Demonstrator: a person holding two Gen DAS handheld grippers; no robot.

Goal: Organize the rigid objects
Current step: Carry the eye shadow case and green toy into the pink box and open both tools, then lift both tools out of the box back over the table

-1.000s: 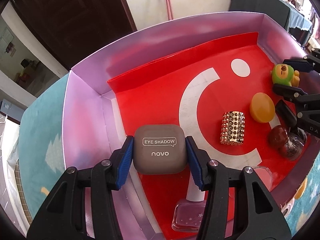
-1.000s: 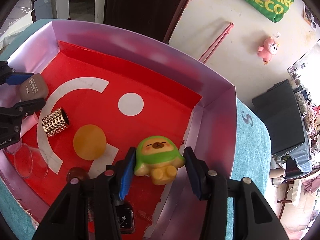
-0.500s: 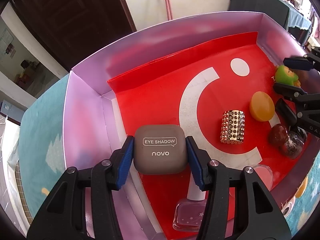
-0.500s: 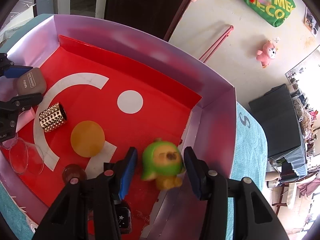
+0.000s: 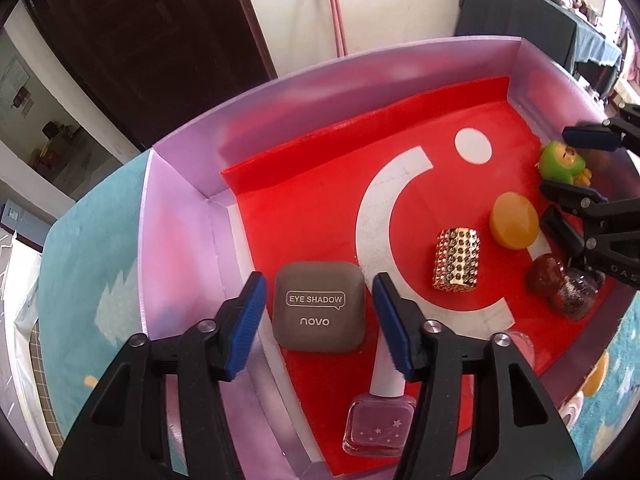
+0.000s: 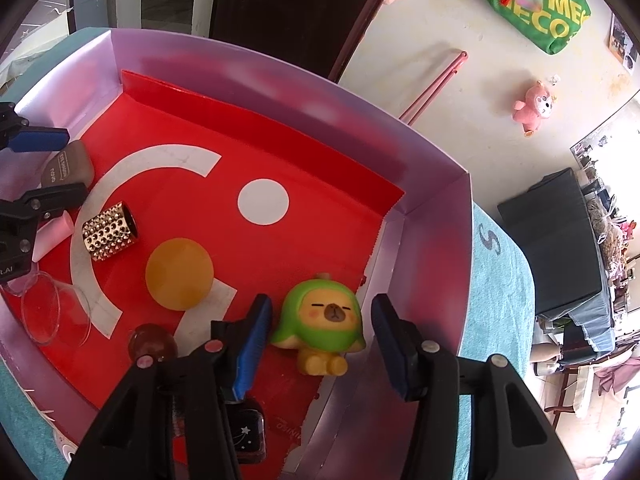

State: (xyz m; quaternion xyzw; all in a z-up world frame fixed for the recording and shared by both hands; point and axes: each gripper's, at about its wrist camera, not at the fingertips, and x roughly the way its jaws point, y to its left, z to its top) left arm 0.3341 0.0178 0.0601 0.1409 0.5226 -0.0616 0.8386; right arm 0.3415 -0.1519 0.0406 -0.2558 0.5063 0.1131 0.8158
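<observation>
The box (image 5: 180, 216) holds a compact (image 5: 319, 307) by its left wall and a toy (image 6: 320, 320), upright, by its right wall. Left tongs (image 5: 318, 316) and right tongs (image 6: 318, 340) straddle them, wide, not touching.

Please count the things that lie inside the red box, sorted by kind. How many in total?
Nail polish bottles: 2
Eye shadow case: 1
Studded gold cylinder: 1
Orange disc: 1
Green-hooded toy figure: 1
Dark red ball: 1
Clear cup: 1
Total: 8
</observation>
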